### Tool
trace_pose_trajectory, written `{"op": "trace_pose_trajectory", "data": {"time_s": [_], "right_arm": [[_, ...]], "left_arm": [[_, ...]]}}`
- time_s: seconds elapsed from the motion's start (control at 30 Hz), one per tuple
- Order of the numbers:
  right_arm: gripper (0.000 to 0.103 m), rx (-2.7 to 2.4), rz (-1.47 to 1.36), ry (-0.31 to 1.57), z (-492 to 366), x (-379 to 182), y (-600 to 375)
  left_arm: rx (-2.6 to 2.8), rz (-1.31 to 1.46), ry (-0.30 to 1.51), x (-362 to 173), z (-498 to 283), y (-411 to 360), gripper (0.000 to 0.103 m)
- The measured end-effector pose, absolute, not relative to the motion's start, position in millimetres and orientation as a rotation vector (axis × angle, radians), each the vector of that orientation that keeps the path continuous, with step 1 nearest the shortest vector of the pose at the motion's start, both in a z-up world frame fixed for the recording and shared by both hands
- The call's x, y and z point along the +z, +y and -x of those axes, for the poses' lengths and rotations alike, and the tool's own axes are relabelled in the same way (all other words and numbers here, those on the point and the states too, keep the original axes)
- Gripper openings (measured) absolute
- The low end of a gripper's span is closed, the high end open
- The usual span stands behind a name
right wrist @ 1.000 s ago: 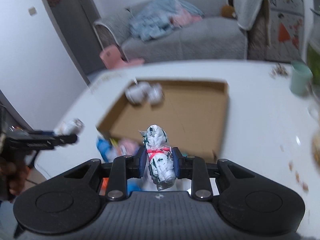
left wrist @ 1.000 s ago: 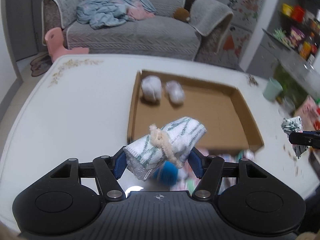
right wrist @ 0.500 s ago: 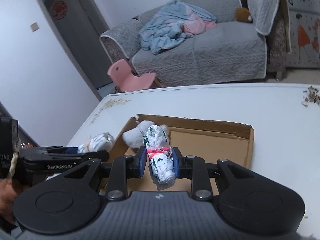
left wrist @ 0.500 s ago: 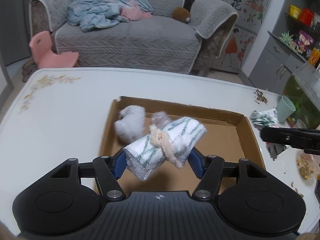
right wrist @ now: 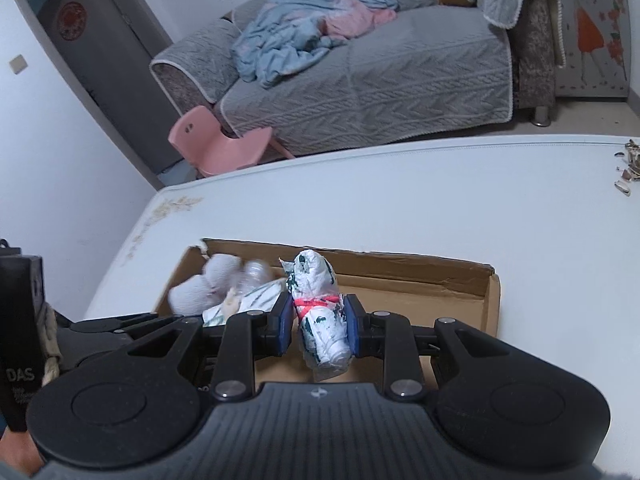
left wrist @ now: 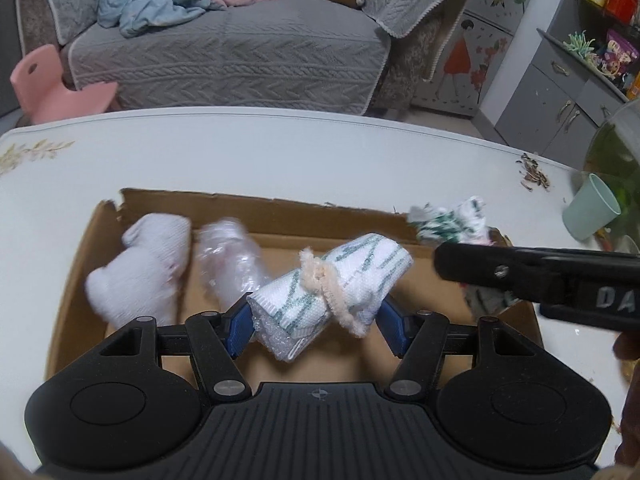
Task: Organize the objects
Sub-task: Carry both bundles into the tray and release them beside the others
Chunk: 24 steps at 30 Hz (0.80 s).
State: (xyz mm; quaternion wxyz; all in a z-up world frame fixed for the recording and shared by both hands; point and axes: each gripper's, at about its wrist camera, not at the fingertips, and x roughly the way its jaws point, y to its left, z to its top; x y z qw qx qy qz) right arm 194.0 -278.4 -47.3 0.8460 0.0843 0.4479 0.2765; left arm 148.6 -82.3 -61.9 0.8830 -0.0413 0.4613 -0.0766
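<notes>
Left gripper point(left wrist: 316, 322) clamped on white-and-green striped sock roll point(left wrist: 336, 280), blue pads point(left wrist: 240, 326) pressing both ends. Roll tied with cream fuzzy cord point(left wrist: 324, 280), lying tilted across the jaws, high end toward 2 o'clock, low end wrapped in clear plastic. Hanging above cardboard tray point(left wrist: 72, 276), over its near half.

Right gripper point(right wrist: 316, 326) closed tight on white roll with dark green print point(right wrist: 318, 320), red band point(right wrist: 316, 302) at the waist level with the pads. Roll upright, top poking toward 12 o'clock, also above the tray point(right wrist: 492, 300), near the middle. Same gripper seen in left wrist view as black bar coming in from 3 o'clock point(left wrist: 536, 270), its roll point(left wrist: 452, 220) over the tray's right wall.

Inside tray at 10 o'clock corner: plain white sock bundle point(left wrist: 140, 268), touching or just beside plastic-wrapped bundle point(left wrist: 232, 260) on its right. Both blurred; contact cannot be told.

Tray sits on white table point(left wrist: 280, 160). Mint cup point(left wrist: 592, 212) on table at 3 o'clock, well apart from tray. Seed husks point(left wrist: 534, 174) scattered near cup. Grey sofa point(left wrist: 224, 56) and pink chair point(left wrist: 52, 88) beyond table at 12 and 10 o'clock.
</notes>
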Motion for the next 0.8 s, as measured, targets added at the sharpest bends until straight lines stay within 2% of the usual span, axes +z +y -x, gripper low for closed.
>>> {"op": "trace_pose_trajectory", "data": {"time_s": [0.4, 0.63, 0.8], "right_arm": [[0.024, 0.561, -0.161, 1.007, -211, -75, -267], [0.024, 0.561, -0.190, 1.032, -220, -80, -271], [0.024, 0.556, -0.212, 1.053, -226, -85, -273]], "left_arm": [[-0.103, -0.063, 0.944, -92, -159, -103, 0.071], [-0.096, -0.068, 0.942, -88, -150, -101, 0.084], [-0.122, -0.073, 0.927, -83, -139, -101, 0.087]]}}
